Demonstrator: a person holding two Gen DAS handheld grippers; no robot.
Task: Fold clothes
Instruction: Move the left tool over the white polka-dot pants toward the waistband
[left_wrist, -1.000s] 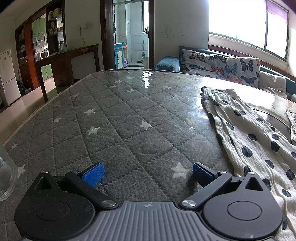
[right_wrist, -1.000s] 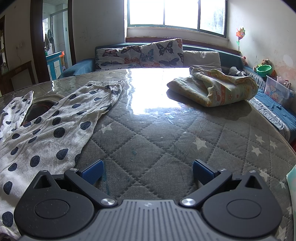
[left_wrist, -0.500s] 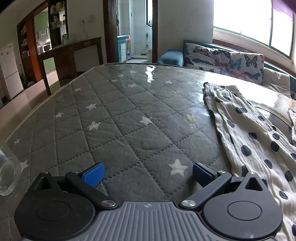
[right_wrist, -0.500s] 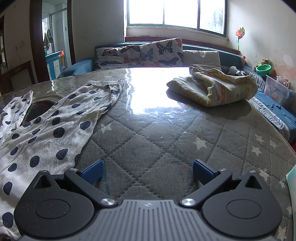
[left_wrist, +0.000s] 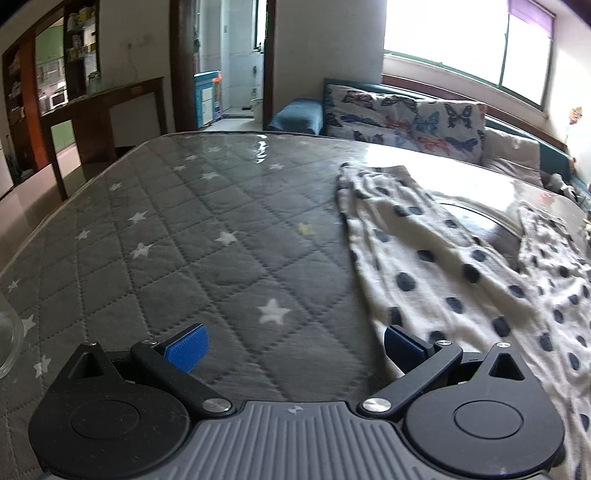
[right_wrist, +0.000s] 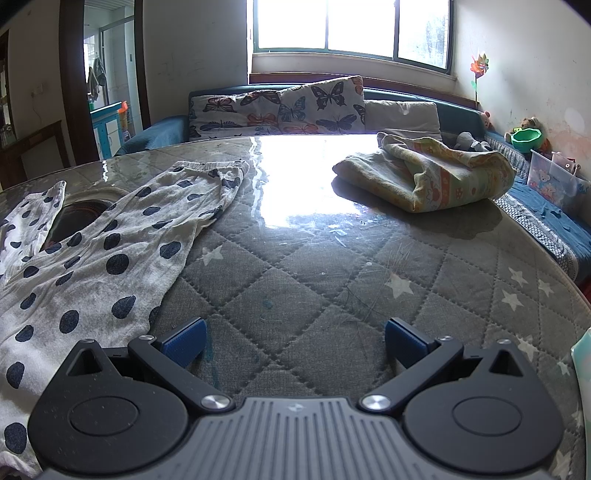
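**Ana:** Grey quilted table cover (left_wrist: 207, 258) with white stars fills both views under a glossy clear sheet, with a butterfly-print cushion (right_wrist: 280, 110) on the sofa behind and bright windows washing out the far edge.

**Ben:** And the garment? I see white polka-dot trousers (left_wrist: 443, 266) lying flat on the right side of the left wrist view.

**Ana:** Same trousers (right_wrist: 110, 258) sit on the left of the right wrist view — waistband toward the sofa, legs running back toward the cameras, one leg angled off on its own.

**Ben:** Left gripper (left_wrist: 293, 345)?

**Ana:** Spread wide, blue pads apart, nothing between them. Its right pad (left_wrist: 400, 345) is just at the hem edge of the cloth; whether it touches, I cannot tell.

**Ben:** Right gripper (right_wrist: 293, 341)?

**Ana:** Also spread wide and empty, over bare quilt — its left pad (right_wrist: 184, 341) just beside the trouser edge.

**Ben:** Anything else on top?

**Ana:** A folded patterned blanket (right_wrist: 424, 177) far right, well apart from the trousers, and a glass bowl rim (left_wrist: 9, 339) at the left edge.
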